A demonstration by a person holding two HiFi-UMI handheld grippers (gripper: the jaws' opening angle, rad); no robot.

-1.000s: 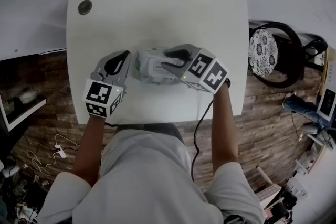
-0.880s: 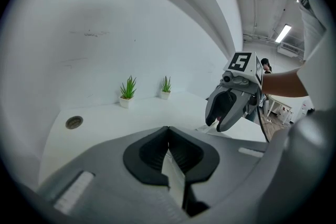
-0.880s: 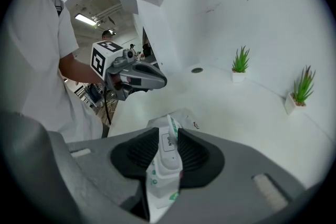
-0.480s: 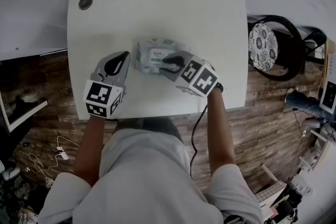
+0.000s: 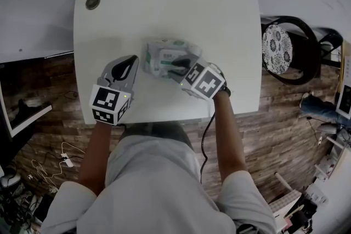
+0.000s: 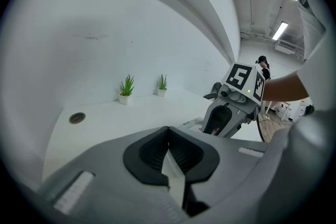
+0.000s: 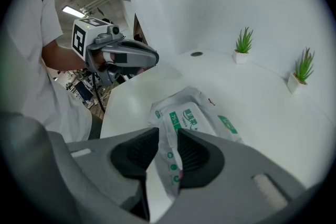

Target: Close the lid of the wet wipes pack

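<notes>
Soft white-and-green plastic wet wipes pack (image 5: 160, 52): lying mid white rounded table (image 5: 164, 3).
Right gripper (image 5: 176, 66): drawing back toward person since a second ago; jaws narrowly apart over pack's near end.
White flap lid (image 7: 185, 119): lying flat, so closing is likely done.
Left gripper (image 5: 130, 60): jaws together, idling beside pack.
Right tips touching pack or not: unclear.

White-and-green wet wipes pack (image 5: 162, 55)
</notes>
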